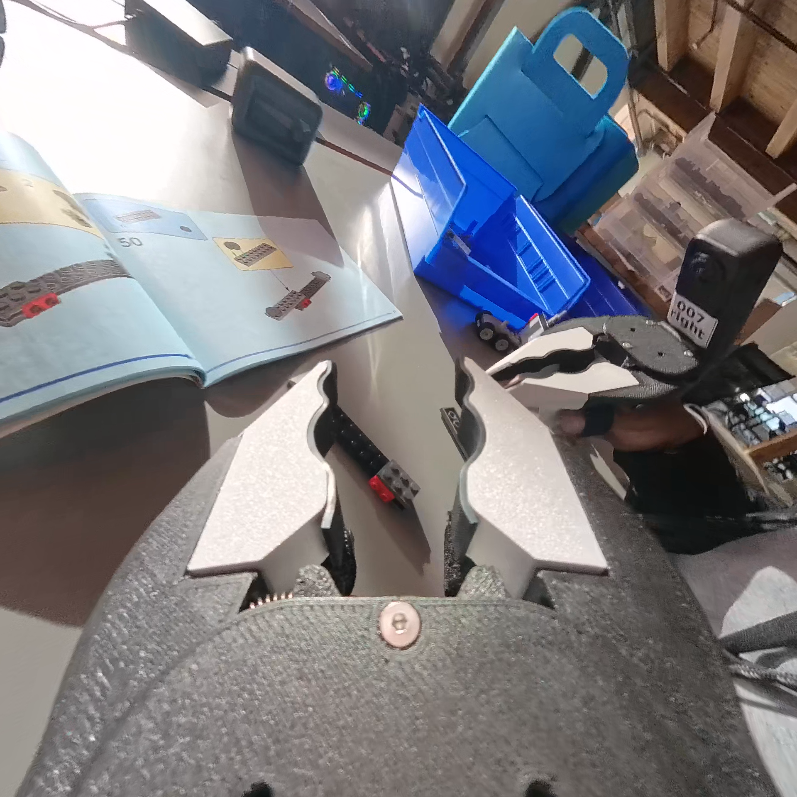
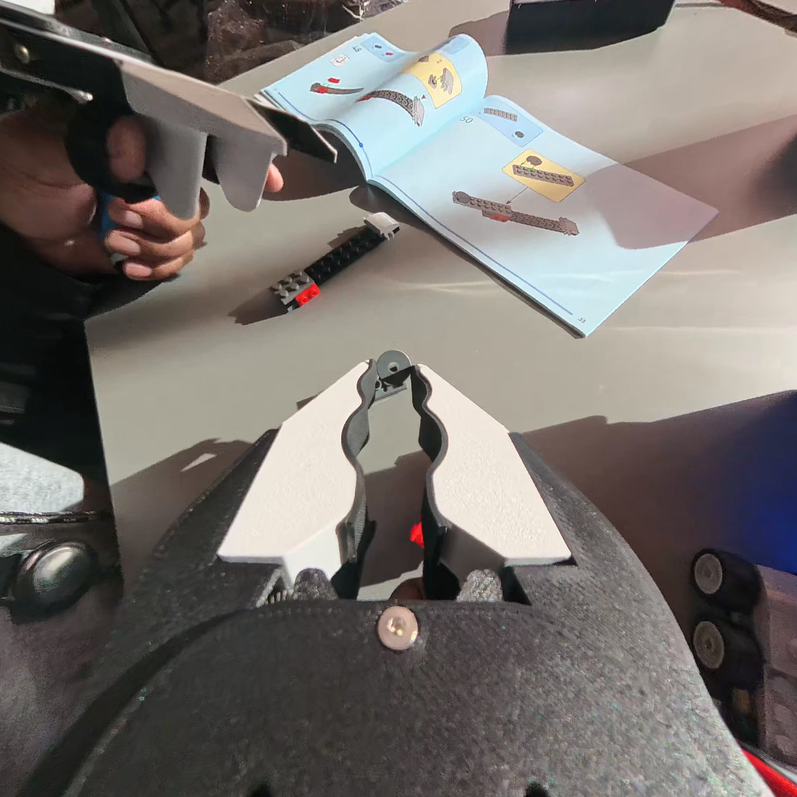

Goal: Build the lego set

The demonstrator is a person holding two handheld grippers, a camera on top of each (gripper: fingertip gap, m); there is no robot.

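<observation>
Two lego items matter here: a small dark grey round piece [image 2: 392,366], pinched at the very tips of the right tongs [image 2: 393,374], and the long black strip assembly [image 2: 334,263] lying flat on the table [image 2: 431,310] beside the booklet [image 2: 517,172]. The left tongs [image 1: 394,379] hang spread above the strip. Both are likely light, rigid and slippery; grip the strip across its long edges.

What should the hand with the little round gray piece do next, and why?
Probably carry the round gray piece toward the long black brick strip on the table. The right gripper already pinches that piece at its tips, the strip lies loose ahead beside the open booklet, and the left gripper hangs open above the strip, seemingly ready to steady it.
</observation>
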